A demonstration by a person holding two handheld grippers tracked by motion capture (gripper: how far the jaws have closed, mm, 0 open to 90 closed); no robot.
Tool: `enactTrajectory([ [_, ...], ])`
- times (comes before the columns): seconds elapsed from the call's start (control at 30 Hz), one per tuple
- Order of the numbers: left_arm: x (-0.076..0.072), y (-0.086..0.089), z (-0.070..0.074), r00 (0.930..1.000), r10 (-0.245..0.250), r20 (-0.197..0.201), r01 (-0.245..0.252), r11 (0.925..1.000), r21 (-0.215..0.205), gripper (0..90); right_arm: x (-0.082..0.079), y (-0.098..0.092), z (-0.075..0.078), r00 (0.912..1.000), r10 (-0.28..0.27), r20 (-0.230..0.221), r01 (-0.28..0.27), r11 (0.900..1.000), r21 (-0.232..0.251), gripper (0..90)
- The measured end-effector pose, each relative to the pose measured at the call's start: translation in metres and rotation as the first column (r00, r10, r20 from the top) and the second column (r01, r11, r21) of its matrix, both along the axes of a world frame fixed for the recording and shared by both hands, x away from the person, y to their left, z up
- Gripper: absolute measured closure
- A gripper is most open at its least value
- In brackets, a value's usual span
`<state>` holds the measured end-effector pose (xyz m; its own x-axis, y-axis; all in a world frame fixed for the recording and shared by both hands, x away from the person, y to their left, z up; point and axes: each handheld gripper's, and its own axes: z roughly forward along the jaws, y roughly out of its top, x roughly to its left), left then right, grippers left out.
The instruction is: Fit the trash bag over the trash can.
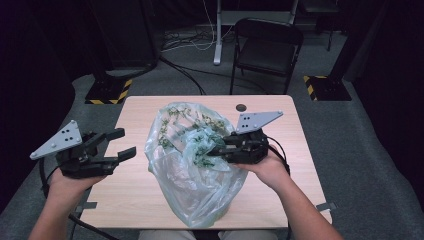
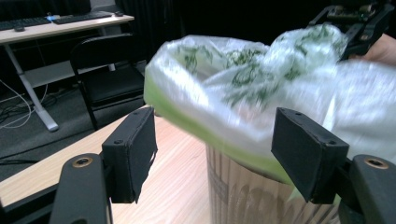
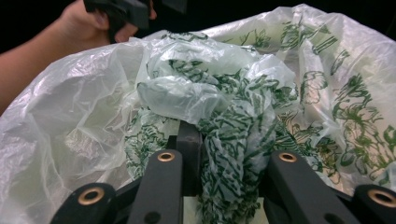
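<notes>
On the counter, a bunched fold of the bag is clamped by the right gripper; the left gripper is held released beside it.

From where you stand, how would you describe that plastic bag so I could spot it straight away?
Look at the light wooden table in front of the black folding chair. In its middle a thin, see-through plastic bag billows over a ribbed bin. It is pale with dark green leafy print, and the right gripper pinches a bunched fold of it, while the left gripper stands open beside it.
</notes>
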<state>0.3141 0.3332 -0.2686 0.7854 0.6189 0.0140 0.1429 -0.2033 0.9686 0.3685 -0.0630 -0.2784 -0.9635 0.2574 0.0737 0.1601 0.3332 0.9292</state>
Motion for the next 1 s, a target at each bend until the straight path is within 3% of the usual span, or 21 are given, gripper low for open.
enactTrajectory([
  [0.27,0.010,-0.016,-0.009,0.9994,-0.030,-0.018,0.030,0.9995,-0.004,29.8,0.000,-0.001,-0.007,1.0000,0.001,0.003,-0.001,1.000,-0.012,71.2],
  [0.63,0.030,-0.040,-0.038,0.9948,-0.047,-0.090,0.049,0.9987,0.015,30.9,-0.002,-0.009,-0.010,0.9999,-0.013,0.001,0.013,1.000,0.003,61.2],
  [0.8,0.032,-0.043,-0.044,0.9923,-0.055,-0.111,0.059,0.9977,0.034,43.2,-0.005,-0.011,-0.009,0.9996,-0.027,0.008,0.027,0.999,0.022,47.2],
  [1.0,0.031,-0.043,-0.045,0.9906,-0.079,-0.112,0.082,0.9964,0.023,54.6,-0.009,-0.017,0.002,0.9993,-0.023,0.030,0.021,0.998,0.062,35.5],
])
